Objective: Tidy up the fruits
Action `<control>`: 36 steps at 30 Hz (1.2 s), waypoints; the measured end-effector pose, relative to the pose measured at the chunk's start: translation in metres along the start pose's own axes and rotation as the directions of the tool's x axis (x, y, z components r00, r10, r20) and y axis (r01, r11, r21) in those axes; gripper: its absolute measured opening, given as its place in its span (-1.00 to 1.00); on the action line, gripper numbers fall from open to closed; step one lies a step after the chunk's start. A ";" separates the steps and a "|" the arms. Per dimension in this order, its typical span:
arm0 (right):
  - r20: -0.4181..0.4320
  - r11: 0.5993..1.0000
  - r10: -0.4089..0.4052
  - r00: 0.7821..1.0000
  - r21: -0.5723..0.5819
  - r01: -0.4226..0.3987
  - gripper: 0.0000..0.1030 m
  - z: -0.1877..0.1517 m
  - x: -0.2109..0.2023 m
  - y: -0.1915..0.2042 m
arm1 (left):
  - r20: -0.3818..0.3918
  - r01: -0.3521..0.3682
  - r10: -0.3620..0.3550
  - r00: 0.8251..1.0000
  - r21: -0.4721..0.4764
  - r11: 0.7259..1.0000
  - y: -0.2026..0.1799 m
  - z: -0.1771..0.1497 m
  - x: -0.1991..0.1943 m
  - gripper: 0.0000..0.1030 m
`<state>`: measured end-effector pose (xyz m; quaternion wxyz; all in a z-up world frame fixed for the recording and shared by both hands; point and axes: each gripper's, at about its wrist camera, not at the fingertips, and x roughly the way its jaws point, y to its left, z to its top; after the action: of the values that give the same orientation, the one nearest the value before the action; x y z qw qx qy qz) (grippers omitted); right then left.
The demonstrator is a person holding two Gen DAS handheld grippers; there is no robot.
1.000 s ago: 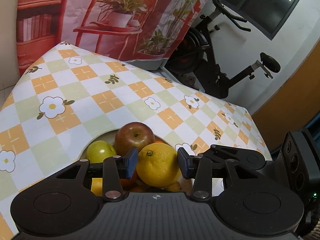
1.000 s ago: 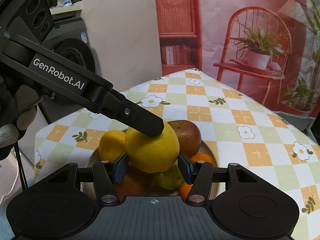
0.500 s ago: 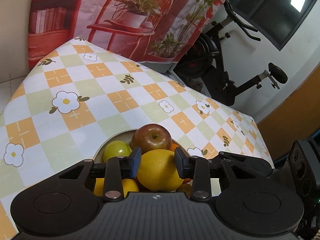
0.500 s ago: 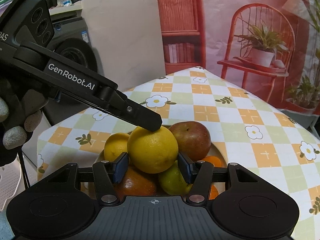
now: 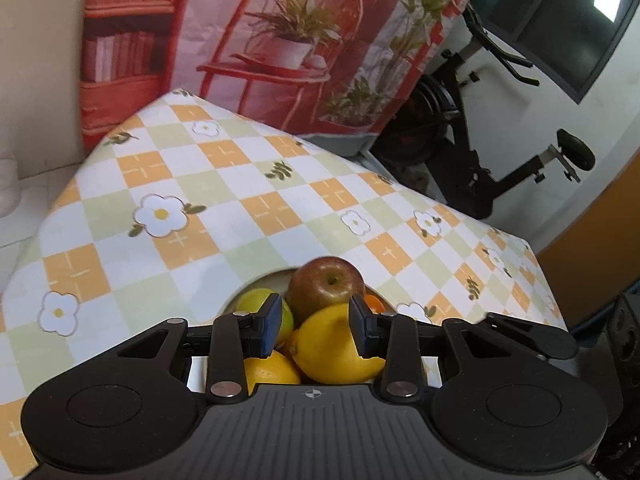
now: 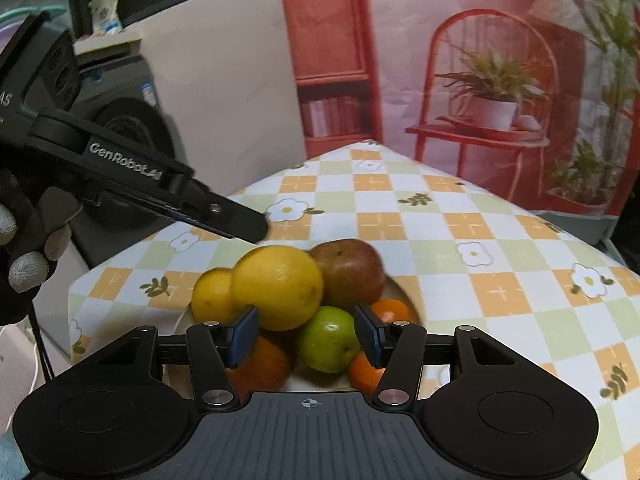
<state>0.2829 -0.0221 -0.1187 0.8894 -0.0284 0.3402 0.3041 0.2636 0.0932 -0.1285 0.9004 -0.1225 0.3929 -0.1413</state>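
The left claw (image 5: 313, 330) hangs just above the piled fruit plate (image 6: 404, 288), jaws narrowed but gripping nothing after closing in a moment ago. The big yellow citrus (image 6: 278, 288) tops the heap right under its tips, with the red apple (image 5: 326, 286) just beyond and a green fruit (image 5: 260, 304) beside its left pad. The right claw (image 6: 306, 334) sits low at the plate's near edge, jaws apart and empty, another green fruit (image 6: 328, 338) and oranges (image 6: 260, 364) crowded between its pads. Checked surface (image 6: 480, 248) all around; an exercise bike (image 5: 480, 140) stands beyond.

"GenRobot.AI" in white on the left hand-held gripper (image 6: 244, 228)
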 end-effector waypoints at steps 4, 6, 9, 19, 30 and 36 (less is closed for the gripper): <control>0.038 0.998 -0.040 0.998 0.042 0.039 -0.02 -0.005 -0.015 -0.009 | 0.035 -0.042 0.041 0.999 0.024 0.999 -0.006 -0.001 -0.011 -0.22; 0.057 0.996 -0.065 0.996 0.062 0.062 -0.02 -0.006 -0.023 -0.013 | 0.057 -0.062 0.060 0.997 0.037 0.997 -0.009 -0.003 -0.018 -0.16; 0.091 0.991 -0.108 0.990 0.093 0.100 0.10 -0.010 -0.037 -0.019 | 0.103 -0.105 0.099 0.990 0.057 0.993 -0.017 -0.005 -0.028 0.20; 0.214 0.947 -0.280 0.936 0.220 0.233 0.92 -0.027 -0.100 -0.038 | 0.239 -0.241 0.204 0.949 0.137 0.961 -0.056 -0.015 -0.065 0.98; 0.255 0.884 -0.417 0.872 0.335 0.325 0.99 -0.042 -0.174 -0.056 | 0.340 -0.274 0.200 0.919 0.183 0.944 -0.113 -0.038 -0.106 1.00; 0.295 0.871 -0.454 0.841 0.347 0.349 0.99 -0.047 -0.217 -0.050 | 0.377 -0.252 0.169 0.911 0.183 0.950 -0.146 -0.049 -0.128 1.00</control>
<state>0.1568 -0.1880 -0.0278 0.9759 0.0833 0.1935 0.0576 0.1211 -0.0029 -0.0266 0.9746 0.0013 0.2151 -0.0623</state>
